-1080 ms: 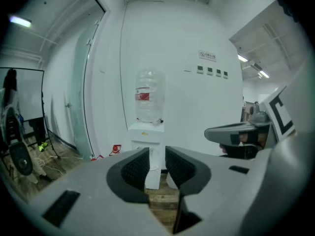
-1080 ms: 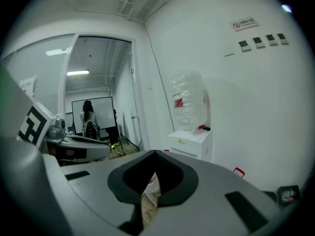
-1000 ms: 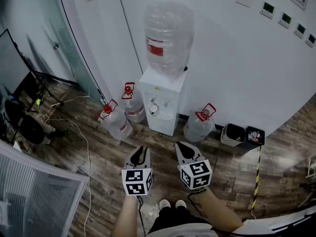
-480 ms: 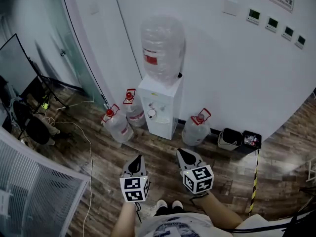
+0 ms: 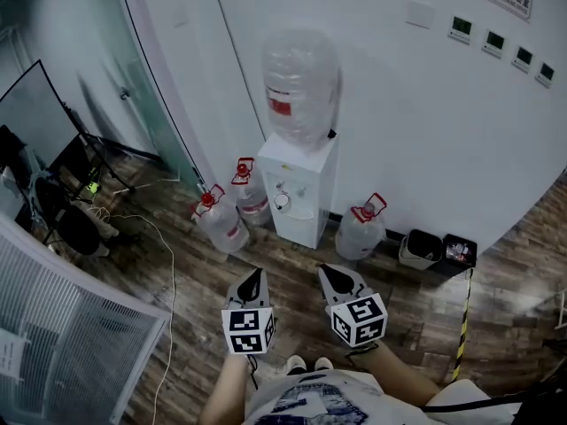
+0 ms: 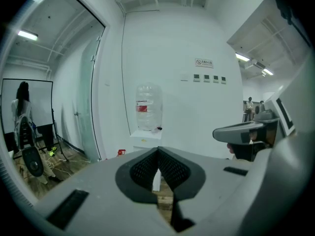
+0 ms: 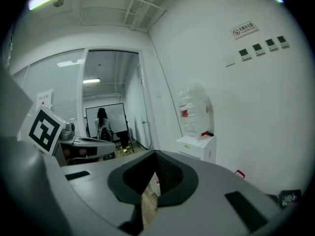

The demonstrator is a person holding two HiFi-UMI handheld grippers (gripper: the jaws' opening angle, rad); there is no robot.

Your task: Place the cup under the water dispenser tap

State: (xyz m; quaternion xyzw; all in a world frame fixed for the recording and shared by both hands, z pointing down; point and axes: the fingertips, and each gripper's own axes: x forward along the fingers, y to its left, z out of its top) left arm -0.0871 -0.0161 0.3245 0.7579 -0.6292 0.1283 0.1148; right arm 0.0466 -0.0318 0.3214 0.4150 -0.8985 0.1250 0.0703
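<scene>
**Head view:** left tongs (image 5: 256, 274) and right tongs (image 5: 324, 271) above open wooden floor (image 5: 292, 264). Water dispenser (image 5: 299, 189) at 12 o'clock against the wall (image 5: 399, 131), cup (image 5: 281, 201) in its tap recess. Three jugs (image 5: 221, 224), two bins (image 5: 418, 246).
**Left gripper view:** tongs together, empty.
**Right gripper view:** tongs together, empty.

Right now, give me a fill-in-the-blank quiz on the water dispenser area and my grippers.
The big clear bottle on the white dispenser carries a ____ label.
____ smaller jugs with red handles stand beside it.
The left gripper and right gripper both have jaws ____, holding nothing.
In the head view, two bins stand on the dispenser's ____ side.
Missing words: red; three; shut; right.
</scene>
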